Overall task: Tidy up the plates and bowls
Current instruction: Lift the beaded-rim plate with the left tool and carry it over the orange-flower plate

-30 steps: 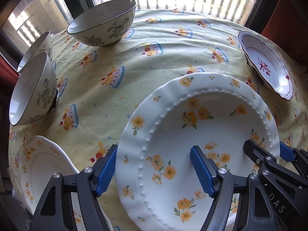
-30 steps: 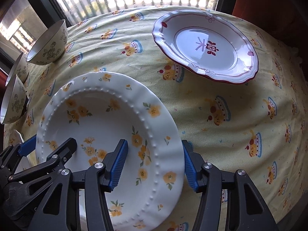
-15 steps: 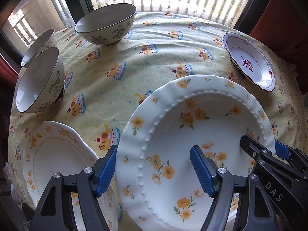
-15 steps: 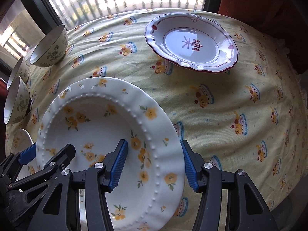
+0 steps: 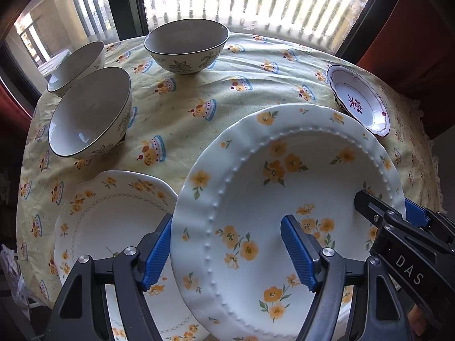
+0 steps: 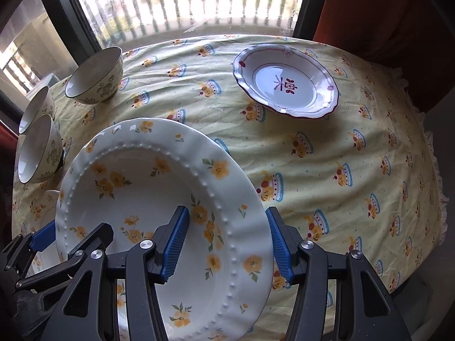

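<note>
White china with yellow flowers is seen throughout: three bowls [image 5: 91, 113] sit unstacked at the left, a flowered plate [image 5: 113, 221] lies below, and the beaded plate [image 5: 284, 199] is clamped at opposite rims by left gripper [image 5: 227, 253] and right gripper [image 6: 227, 244], raised above the tablecloth [image 6: 341, 170]. The red-trimmed plate [image 6: 287, 85] remains apart; stacking seems barely begun.

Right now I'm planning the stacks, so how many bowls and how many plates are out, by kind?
Cream ceramic bowls with dark rims and leaf drawings: 3
White plates with yellow flowers: 2
White scalloped plate with maroon trim: 1
Total: 6
</note>
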